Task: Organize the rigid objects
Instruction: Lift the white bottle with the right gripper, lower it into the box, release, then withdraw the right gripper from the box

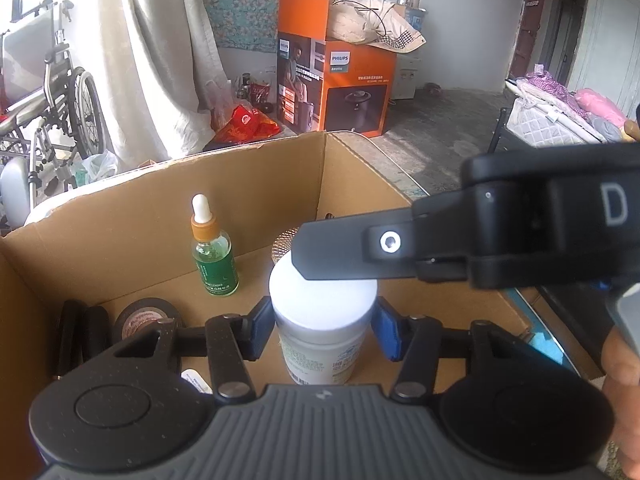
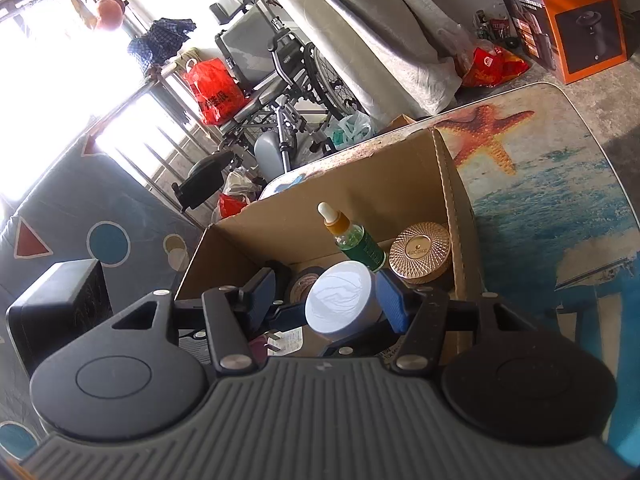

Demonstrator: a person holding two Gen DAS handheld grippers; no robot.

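Working from left to right across the cardboard box, we are seeing some dark items we cannot identify lying far left of the left gripper. A roll of black tape is lying just left of its left finger, and a green dropper bottle is standing upright ahead and to the left. The left gripper is holding the white-lidded jar at a narrow setting, with both blue pads pressing just under the lid. The jar's base is hidden from us, so we cannot tell whether it is resting on the box floor. Beyond the jar, a gold patterned tin is sitting near the right wall. The right gripper is reaching in from the right, standing moderately wide around the same jar. Its right pad is lying against the lid while its left pad is standing clear, so it is gripping nothing. We are judging the main risk to be that touching pad, which could drag or tip the jar if this gripper pulls away sideways. A tilted jar could then knock the slim bottle over or strike the tin. If the left gripper lets go while the jar is off the floor, it could drop and roll among its close neighbours.
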